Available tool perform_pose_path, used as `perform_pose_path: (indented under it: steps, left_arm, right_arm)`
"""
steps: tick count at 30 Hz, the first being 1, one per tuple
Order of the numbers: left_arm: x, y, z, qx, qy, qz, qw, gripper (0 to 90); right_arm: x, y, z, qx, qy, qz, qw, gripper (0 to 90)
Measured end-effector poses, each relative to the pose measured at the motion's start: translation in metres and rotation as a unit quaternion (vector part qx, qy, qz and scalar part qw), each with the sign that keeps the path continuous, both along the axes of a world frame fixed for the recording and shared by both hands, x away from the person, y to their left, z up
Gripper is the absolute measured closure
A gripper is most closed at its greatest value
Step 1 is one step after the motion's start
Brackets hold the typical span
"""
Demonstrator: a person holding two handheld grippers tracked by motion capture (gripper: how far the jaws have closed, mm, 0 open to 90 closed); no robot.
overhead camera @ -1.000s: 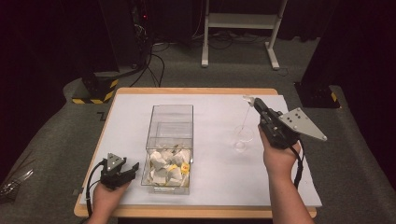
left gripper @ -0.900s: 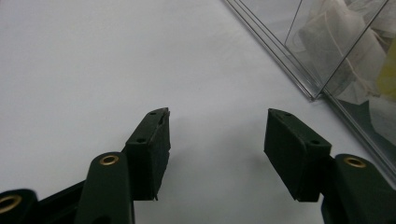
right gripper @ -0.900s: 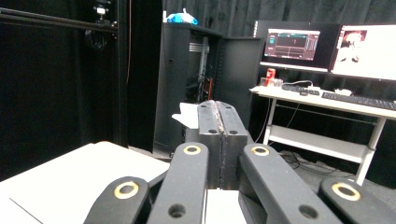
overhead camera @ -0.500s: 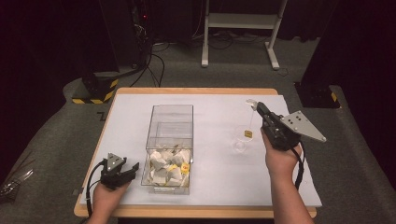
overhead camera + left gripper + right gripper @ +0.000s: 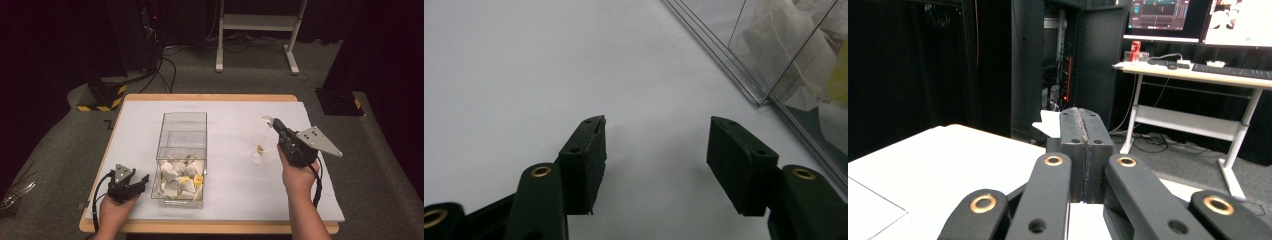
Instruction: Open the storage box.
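Observation:
A clear plastic box [image 5: 182,132] stands mid-table, with several white tea bags [image 5: 180,177] with yellow tags heaped in its near end. My left gripper [image 5: 143,181] rests open on the table just left of the box [image 5: 744,70], with nothing between its jaws [image 5: 656,125]. My right gripper [image 5: 270,122] is shut on a white scrap [image 5: 1048,123] of a tea bag, held above a small clear cup [image 5: 261,148]. A thin string hangs from the tip, and its small yellow end [image 5: 260,147] lies inside the cup.
The white table top [image 5: 225,185] sits on a wooden board. Beyond the far edge are dark cabinets, cables and a white desk frame [image 5: 257,30]. A desk with monitors [image 5: 1198,20] stands behind the table.
The right gripper has sunk toward the cup, lowering the hanging string's yellow end into it. The left gripper has stayed still.

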State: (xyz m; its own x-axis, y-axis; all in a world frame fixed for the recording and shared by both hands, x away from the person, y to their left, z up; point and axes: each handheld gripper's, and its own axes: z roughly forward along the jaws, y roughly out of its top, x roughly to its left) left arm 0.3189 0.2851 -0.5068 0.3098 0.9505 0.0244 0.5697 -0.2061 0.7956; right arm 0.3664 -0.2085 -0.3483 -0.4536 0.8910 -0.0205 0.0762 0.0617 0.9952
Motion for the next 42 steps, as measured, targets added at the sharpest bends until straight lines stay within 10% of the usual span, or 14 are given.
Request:
perform_pose_path:
  steps: [42]
  left_arm:
    - [0.000,0.000,0.000,0.001,0.001,0.000,1.0000,41.1]
  right_arm:
    - [0.012,-0.001,-0.069,-0.026,0.086,-0.011,0.9959,90.0]
